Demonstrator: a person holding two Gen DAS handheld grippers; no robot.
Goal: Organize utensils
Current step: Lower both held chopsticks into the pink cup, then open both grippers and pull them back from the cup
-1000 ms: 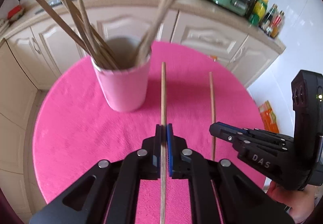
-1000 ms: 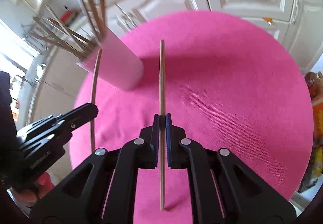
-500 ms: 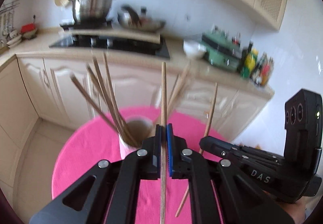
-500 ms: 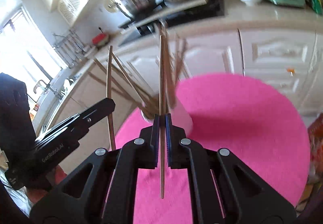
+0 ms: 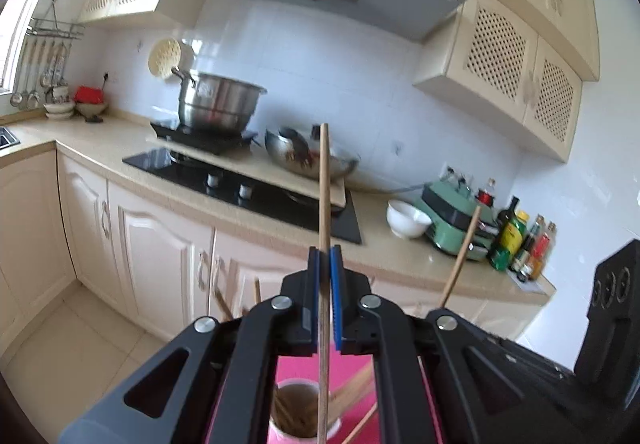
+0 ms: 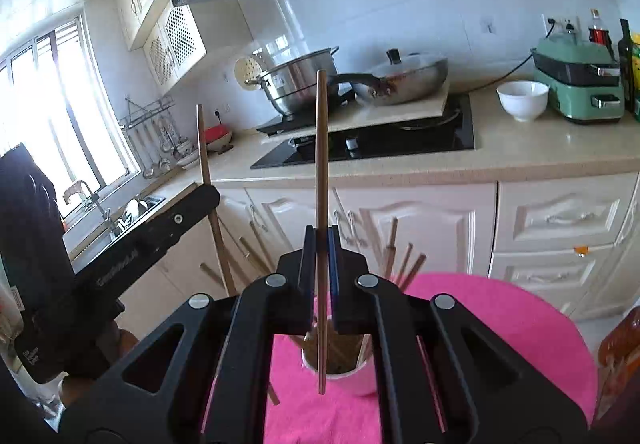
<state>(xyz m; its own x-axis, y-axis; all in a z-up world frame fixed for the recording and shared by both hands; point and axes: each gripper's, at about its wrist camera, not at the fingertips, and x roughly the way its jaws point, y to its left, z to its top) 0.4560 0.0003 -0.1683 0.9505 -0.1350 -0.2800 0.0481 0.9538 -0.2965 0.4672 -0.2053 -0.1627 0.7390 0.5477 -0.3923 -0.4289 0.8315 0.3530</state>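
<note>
My left gripper (image 5: 325,264) is shut on a wooden chopstick (image 5: 324,188), held upright above the pink cup (image 5: 304,426), which holds several chopsticks. My right gripper (image 6: 321,244) is shut on another wooden chopstick (image 6: 321,148), also upright, with its lower end (image 6: 321,388) in front of the cup (image 6: 348,376). The cup stands on the round pink table (image 6: 500,328). The left gripper's body (image 6: 132,260) and its chopstick (image 6: 206,172) show at the left of the right wrist view. The right gripper's chopstick (image 5: 460,256) shows at the right of the left wrist view.
Behind the table runs a kitchen counter (image 6: 520,148) with a black hob (image 6: 380,140), a steel pot (image 5: 216,104), a wok (image 6: 404,76), a white bowl (image 6: 522,100), a green appliance (image 6: 576,84) and bottles (image 5: 520,240). Cream cabinets (image 6: 560,220) stand below.
Both grippers have tilted up and risen with their chopsticks, from lying flat over the table to upright over the cup. The view now shows the kitchen wall.
</note>
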